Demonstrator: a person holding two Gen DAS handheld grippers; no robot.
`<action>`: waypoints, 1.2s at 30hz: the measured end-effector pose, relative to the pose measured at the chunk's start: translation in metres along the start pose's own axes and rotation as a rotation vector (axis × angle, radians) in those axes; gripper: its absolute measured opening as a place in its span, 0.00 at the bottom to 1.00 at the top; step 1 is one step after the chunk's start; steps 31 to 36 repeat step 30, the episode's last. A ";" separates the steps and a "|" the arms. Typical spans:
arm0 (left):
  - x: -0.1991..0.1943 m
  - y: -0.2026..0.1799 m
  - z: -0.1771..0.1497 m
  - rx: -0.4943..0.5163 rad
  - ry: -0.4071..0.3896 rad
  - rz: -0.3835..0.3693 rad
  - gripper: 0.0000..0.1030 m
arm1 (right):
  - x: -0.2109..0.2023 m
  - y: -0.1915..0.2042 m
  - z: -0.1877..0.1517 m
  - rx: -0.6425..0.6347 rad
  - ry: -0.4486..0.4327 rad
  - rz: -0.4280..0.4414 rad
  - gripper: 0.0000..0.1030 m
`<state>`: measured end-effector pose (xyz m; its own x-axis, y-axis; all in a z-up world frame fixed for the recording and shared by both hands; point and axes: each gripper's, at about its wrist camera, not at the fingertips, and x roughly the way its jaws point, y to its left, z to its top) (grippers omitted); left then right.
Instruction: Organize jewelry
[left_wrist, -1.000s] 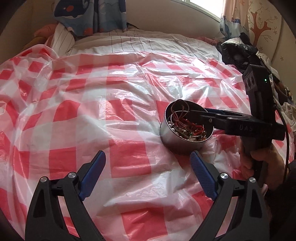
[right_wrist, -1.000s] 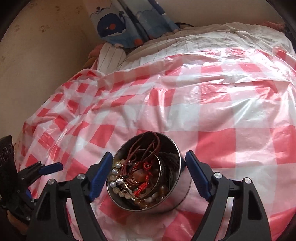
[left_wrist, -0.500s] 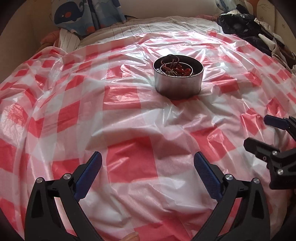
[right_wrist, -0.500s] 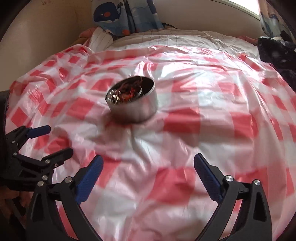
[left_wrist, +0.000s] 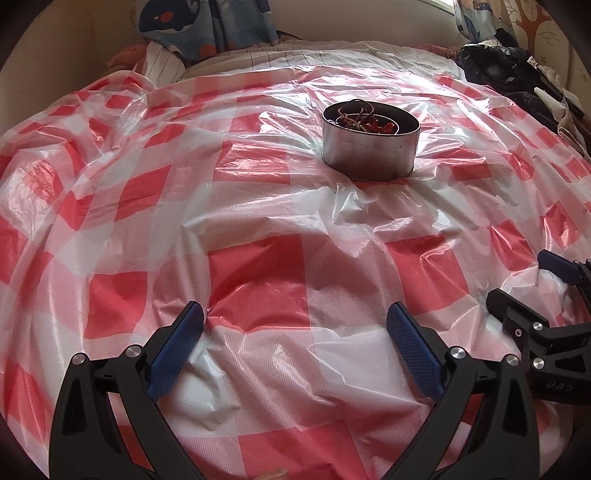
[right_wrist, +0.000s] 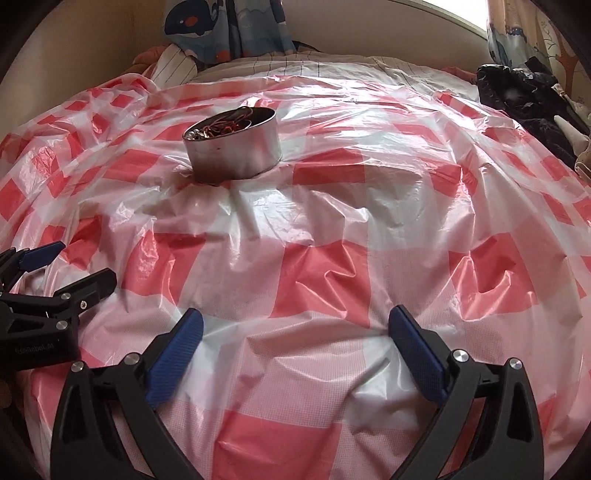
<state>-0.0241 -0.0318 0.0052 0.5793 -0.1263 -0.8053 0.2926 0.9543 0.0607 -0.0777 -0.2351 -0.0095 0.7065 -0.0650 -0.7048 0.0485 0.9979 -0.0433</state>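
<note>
Fingers of both grippers, left (left_wrist: 295, 345) and right (right_wrist: 295, 345), spread wide and empty; jewelry (left_wrist: 364, 122) sits in the tin (left_wrist: 369, 155), so sorting looks done

place: home bedroom | cues: bed (left_wrist: 303, 55) (striped sheet), whale-print curtain (right_wrist: 229, 26), clothes pile (right_wrist: 524, 96)

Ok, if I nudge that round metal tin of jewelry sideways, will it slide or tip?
The round metal tin is low and wide, so it probably won't tip. It sits on the crinkled plastic sheet, which looks slick and loose, so the sheet may bunch and drag along. The tangled cords and beads inside would likely shift.
</note>
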 end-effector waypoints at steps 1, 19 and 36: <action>0.000 0.000 0.000 -0.001 0.000 -0.001 0.93 | 0.000 0.000 0.000 0.001 -0.003 0.001 0.93; 0.002 0.005 -0.002 -0.017 -0.021 -0.037 0.93 | 0.001 -0.007 0.001 0.035 -0.026 0.017 0.93; 0.005 0.001 -0.003 -0.021 -0.002 -0.004 0.93 | 0.014 -0.010 0.015 0.042 0.006 -0.013 0.93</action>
